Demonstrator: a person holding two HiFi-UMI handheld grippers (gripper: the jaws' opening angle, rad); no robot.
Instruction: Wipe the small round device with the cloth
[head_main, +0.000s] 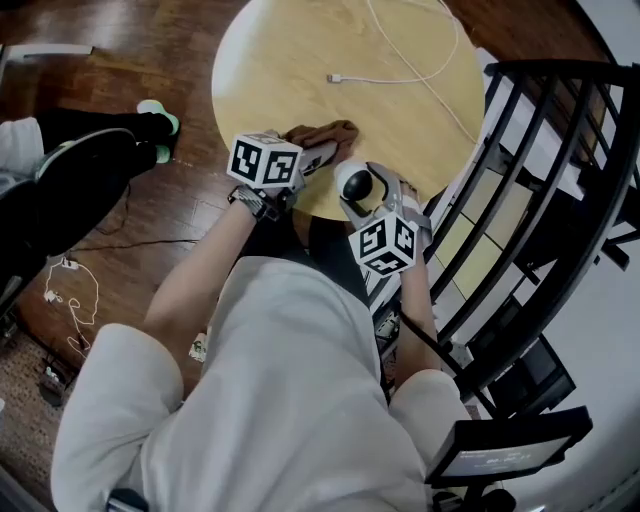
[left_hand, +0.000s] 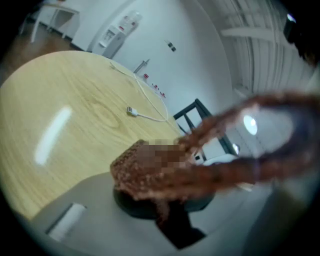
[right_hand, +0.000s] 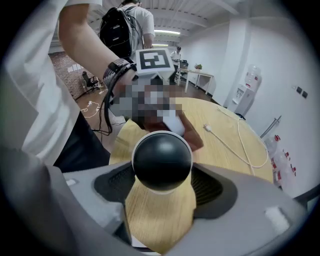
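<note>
A round wooden table (head_main: 300, 60) fills the upper middle of the head view, with a black railing (head_main: 560, 68) running down the right side of the frame. The person stands at the table's near edge, so both tools meet just below the frame's centre. The left gripper (head_main: 318, 158) comes in from the left. Its own view shows its jaws closed on a brown cloth (head_main: 322, 133), with a bunched end pinched between them and the rest trailing off as a blur toward the right of that view. In the head view the free part of the cloth lies on the tabletop. The right gripper (head_main: 372, 190) comes in from the lower right, and its jaws clamp the small round device (head_main: 354, 183) from both sides. The device is a dark ball with a pale rim, held at the table's near edge, though whether it rests on the wood or is held just above it cannot be told. Held this way, its dark face is turned toward the cloth, which is probably the point of the grip: one tool steadies the device while the other brings the cloth to it. The cloth is near the device but not yet on it, so wiping seems about to begin. A thin white cable (head_main: 337, 77) lies loose across the upper part of the table, well clear of both tools.
</note>
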